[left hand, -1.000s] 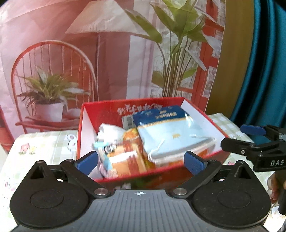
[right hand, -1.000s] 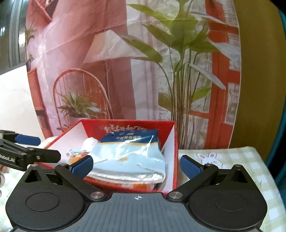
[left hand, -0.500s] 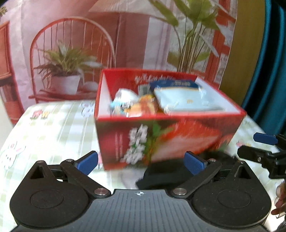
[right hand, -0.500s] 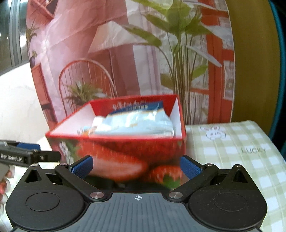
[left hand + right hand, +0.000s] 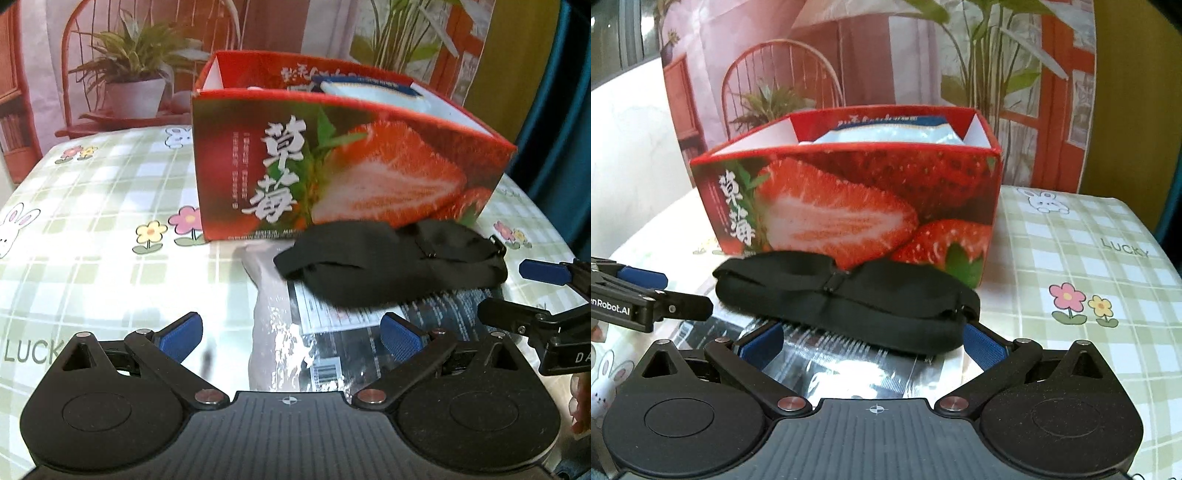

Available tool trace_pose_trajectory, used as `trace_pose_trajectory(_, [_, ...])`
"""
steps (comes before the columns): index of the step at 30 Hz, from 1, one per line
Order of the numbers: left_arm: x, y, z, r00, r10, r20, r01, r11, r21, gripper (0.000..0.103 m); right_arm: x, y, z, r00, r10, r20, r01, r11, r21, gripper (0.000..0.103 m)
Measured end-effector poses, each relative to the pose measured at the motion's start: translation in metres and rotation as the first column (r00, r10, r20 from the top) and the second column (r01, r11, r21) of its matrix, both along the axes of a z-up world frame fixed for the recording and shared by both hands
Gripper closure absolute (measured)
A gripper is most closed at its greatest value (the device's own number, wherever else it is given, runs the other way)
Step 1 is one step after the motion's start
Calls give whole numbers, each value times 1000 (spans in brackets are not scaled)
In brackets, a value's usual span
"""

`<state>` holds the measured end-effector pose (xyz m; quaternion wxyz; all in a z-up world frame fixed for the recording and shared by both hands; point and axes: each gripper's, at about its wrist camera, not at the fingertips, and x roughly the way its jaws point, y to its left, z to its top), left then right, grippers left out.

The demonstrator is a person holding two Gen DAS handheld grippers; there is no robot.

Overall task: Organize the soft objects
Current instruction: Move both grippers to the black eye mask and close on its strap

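Eye mask [image 5: 846, 299] (black) lies on plastic packet [image 5: 332, 343] before strawberry box [image 5: 347, 166].

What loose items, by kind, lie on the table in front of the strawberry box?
Black eye mask: 1
Clear plastic packet under it: 1
Total: 2
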<state>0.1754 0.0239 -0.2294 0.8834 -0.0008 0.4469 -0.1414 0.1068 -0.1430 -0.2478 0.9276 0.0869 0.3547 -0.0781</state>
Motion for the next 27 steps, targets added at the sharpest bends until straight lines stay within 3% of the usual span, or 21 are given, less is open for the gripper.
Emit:
trace_pose_trajectory(5, [-1, 0, -2, 1000, 5, -15, -5, 1000, 11, 0, -1, 4, -7, 1000, -1, -32, 1, 1000, -10, 0])
trace_pose_trajectory(17, [29, -14, 25, 998, -15, 68, 17, 999, -35, 3, 9, -22, -1, 999, -52, 2, 52, 998, 26, 0])
trace_pose_trajectory(20, [41, -22, 20, 998, -45, 44, 47, 997, -57, 14, 13, -26, -2, 999, -45, 6, 45, 999, 26, 1])
trace_pose_trajectory(22, [50, -24, 12, 999, -54, 6, 54, 995, -79, 28, 15, -30, -3, 999, -38, 13, 37, 999, 39, 1])
trace_pose_trajectory(27, [64, -22, -6, 999, -22, -50, 16, 992, -123, 35, 21, -41, -8, 999, -38, 12, 37, 996, 83, 7])
